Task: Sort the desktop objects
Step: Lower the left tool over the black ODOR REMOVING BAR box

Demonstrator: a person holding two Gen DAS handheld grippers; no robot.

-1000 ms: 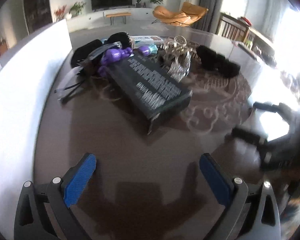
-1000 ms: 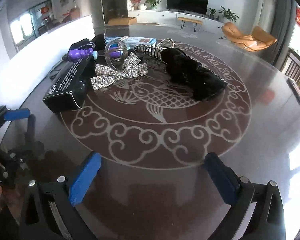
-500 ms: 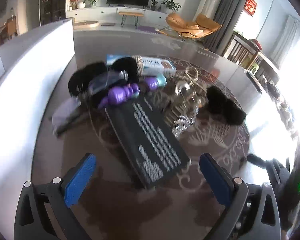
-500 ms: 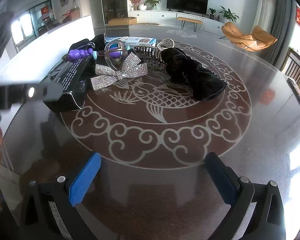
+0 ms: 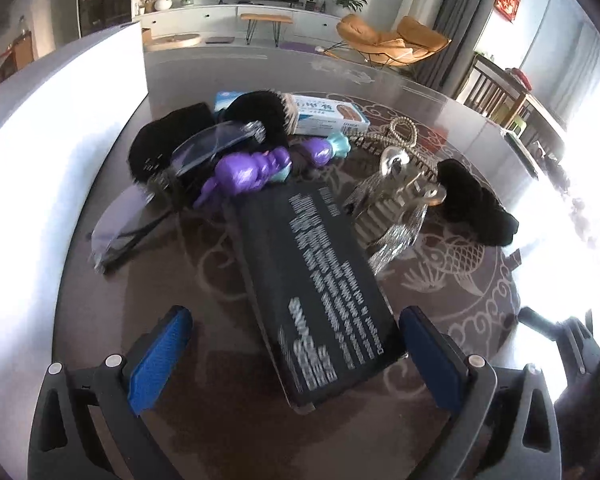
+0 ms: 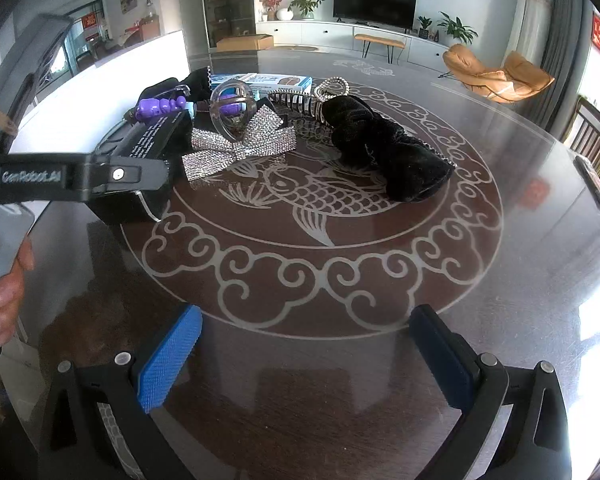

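Left wrist: left gripper (image 5: 292,354) apparently astride black box (image 5: 320,280).

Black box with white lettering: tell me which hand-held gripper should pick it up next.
Left. The left hand-held gripper is open with the black box's near end between its fingers. The right hand-held gripper, also open, hangs over bare table, away from the box.

Dark brown table (image 6: 480,280) with pale grey fish-and-cloud-scroll inlay, black box (image 5: 320,300) with white lettering, purple toy (image 5: 248,170) with teal tips, silver rhinestone bow (image 6: 240,150), black velvet scrunchie (image 6: 384,148), blue gripper pads (image 6: 168,364).
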